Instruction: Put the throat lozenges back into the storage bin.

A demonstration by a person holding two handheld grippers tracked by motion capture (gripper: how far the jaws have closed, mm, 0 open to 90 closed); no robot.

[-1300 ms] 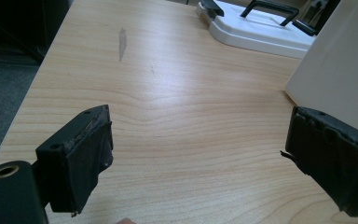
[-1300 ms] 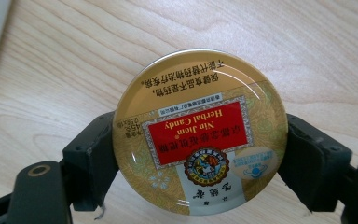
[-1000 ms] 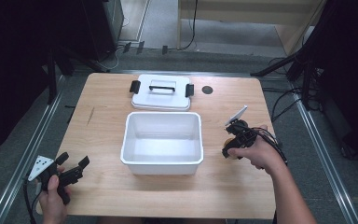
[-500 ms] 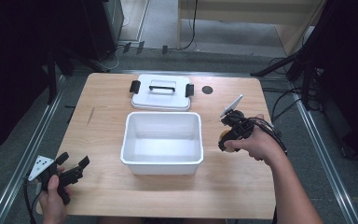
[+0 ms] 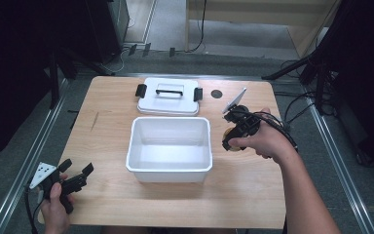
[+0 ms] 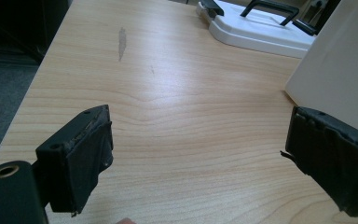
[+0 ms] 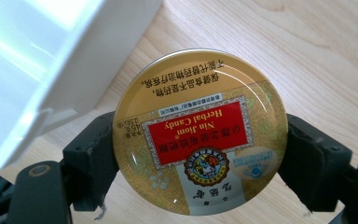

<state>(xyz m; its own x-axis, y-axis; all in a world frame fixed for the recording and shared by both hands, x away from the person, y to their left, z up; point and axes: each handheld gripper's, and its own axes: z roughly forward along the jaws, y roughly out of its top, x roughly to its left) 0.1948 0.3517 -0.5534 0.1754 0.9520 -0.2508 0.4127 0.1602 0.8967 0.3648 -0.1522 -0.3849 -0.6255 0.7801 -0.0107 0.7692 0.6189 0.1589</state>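
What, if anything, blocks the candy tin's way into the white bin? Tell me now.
Nothing visible does. The right gripper is clamped on the round candy tin just off the right wall of the white bin, which stands open and empty. Its lid lies apart behind it, and the left gripper sits far off.

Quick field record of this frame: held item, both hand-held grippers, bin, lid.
held item: round gold candy tin, red label
right hand-held gripper: shut on the tin, just right of the bin
left hand-held gripper: open, nothing between its jaws, at the table's near left corner
bin: white, open, empty, mid-table
lid: off, lying flat behind the bin, black handle up
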